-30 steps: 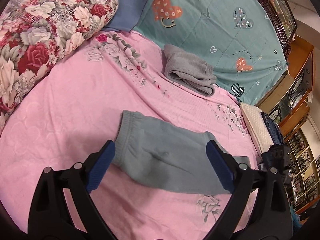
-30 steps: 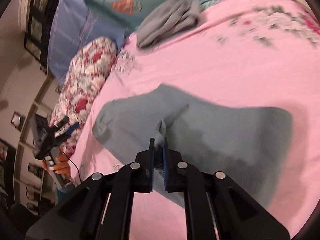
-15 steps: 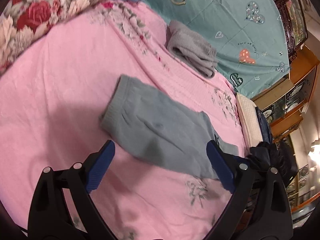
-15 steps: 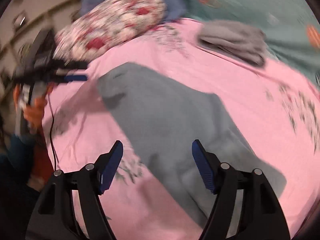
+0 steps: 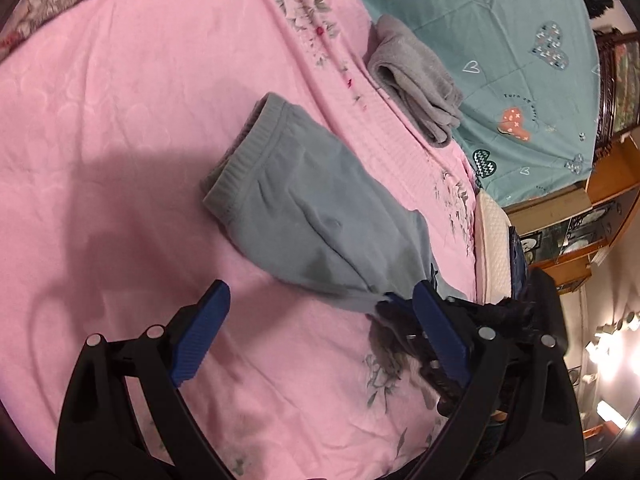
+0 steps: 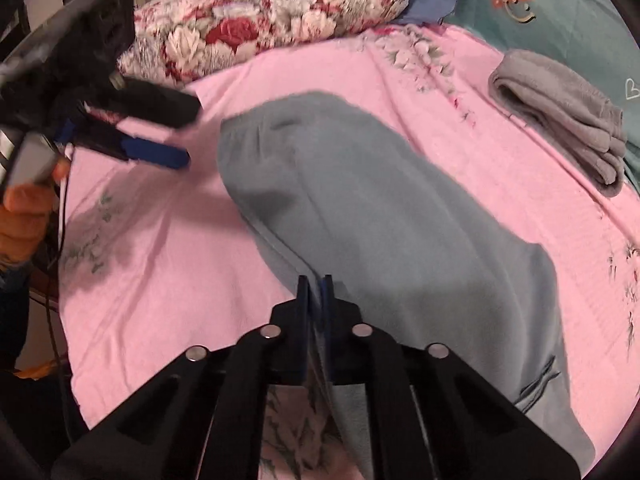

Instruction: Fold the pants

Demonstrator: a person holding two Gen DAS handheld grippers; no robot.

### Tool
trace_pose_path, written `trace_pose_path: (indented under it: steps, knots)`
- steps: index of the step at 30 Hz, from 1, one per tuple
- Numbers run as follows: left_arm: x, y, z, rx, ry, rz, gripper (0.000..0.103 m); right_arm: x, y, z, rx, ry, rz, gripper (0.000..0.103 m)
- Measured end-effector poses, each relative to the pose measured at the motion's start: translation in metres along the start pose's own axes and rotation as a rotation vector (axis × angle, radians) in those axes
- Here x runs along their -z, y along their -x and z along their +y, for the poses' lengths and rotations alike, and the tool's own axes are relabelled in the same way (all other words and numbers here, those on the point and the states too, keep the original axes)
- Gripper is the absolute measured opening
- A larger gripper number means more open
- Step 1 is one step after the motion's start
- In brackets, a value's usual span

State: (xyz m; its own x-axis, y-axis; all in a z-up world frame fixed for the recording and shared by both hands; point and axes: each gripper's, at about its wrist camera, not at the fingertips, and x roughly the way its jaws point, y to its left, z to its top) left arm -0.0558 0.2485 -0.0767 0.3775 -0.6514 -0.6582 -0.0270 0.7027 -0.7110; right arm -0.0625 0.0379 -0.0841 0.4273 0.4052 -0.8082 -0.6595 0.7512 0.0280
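Note:
Grey-blue pants (image 5: 316, 216) lie folded lengthwise on the pink bed sheet (image 5: 120, 120), ribbed waistband toward the far left. They also show in the right wrist view (image 6: 380, 216). My left gripper (image 5: 320, 320) is open and empty, hovering above the pants' near edge. My right gripper (image 6: 316, 280) is shut on the near edge of the pants, close to the leg end. In the left wrist view the right gripper (image 5: 396, 308) shows blurred behind my right finger, pinching cloth. In the right wrist view the left gripper (image 6: 160, 136) is at the left, held by a hand.
A folded grey garment (image 5: 416, 80) lies farther back on the sheet, near a teal quilt (image 5: 500, 40). A floral pillow (image 6: 272, 20) sits at the head of the bed. Wooden furniture (image 5: 592, 208) stands beyond the bed's right edge.
My right gripper, open half a second ago, has closed on the pants' near edge. My left gripper has moved lower and closer to the pants, still open.

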Motion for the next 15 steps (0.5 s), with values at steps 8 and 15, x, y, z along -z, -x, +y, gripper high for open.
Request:
trace_pose_path:
  steps: [8, 15]
  knots:
    - [-0.015, -0.034, 0.001, 0.047, 0.086, -0.020, 0.094, -0.005, 0.024, -0.037, -0.067, -0.157, -0.074, 0.004]
    - [-0.020, -0.037, -0.002, -0.023, 0.071, -0.103, 0.057, 0.006, 0.036, -0.039, -0.120, -0.199, -0.097, 0.005]
